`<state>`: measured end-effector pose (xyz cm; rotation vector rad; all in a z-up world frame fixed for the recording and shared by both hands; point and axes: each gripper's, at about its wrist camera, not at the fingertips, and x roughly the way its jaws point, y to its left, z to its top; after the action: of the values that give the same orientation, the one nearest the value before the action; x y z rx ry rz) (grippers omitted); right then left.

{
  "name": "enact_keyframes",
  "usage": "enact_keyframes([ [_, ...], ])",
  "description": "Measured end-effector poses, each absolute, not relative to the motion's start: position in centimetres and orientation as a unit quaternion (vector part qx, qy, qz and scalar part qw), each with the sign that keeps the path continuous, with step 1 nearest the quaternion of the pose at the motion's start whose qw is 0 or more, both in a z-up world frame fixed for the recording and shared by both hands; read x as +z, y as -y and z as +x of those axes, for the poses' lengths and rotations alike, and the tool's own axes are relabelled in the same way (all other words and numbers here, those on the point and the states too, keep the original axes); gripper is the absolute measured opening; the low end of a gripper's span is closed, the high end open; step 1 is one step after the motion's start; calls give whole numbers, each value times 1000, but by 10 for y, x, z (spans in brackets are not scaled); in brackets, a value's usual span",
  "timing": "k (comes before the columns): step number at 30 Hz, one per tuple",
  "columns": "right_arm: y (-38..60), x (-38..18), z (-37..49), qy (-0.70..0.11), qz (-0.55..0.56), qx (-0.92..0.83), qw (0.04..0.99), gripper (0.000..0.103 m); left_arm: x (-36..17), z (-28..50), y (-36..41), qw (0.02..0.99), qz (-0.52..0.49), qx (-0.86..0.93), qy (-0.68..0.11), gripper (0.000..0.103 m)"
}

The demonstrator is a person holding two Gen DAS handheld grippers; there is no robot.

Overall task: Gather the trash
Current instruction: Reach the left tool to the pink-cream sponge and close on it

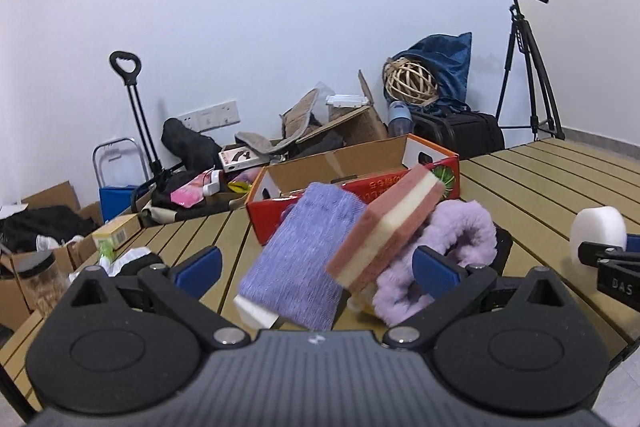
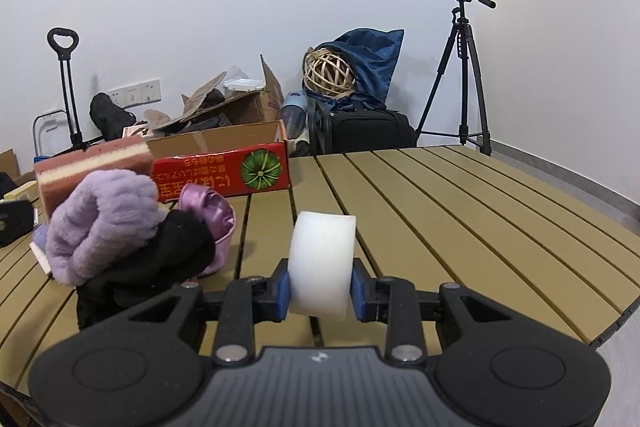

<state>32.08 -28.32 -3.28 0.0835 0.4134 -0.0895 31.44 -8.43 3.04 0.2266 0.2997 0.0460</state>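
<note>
The right hand-held gripper (image 2: 319,289) clamps a white foam block (image 2: 322,263) between its blue pads, just above the slatted tabletop (image 2: 460,211). The left hand-held gripper (image 1: 316,265) stands wide open around a sponge (image 1: 386,227) and purple cloths (image 1: 300,259), gripping nothing.

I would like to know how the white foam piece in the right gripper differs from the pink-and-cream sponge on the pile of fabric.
The white foam piece is one plain colour with a rounded top; the pink-and-cream sponge is a flat-sided block in three layers. The foam piece is clamped between the right gripper's pads, clear of the table; the sponge lies tilted on the purple fabrics, gripped by nothing. Both look like soft foam.
</note>
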Motion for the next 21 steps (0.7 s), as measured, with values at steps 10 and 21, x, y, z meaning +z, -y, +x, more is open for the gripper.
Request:
enact_keyframes([
  [10, 299, -31, 315, -202, 54, -52, 977, 29, 27, 339, 96, 980, 127, 24, -153, 103],
  [21, 309, -33, 309, -205, 59, -58, 975, 29, 23, 357, 107, 978, 150, 10, -144, 103],
])
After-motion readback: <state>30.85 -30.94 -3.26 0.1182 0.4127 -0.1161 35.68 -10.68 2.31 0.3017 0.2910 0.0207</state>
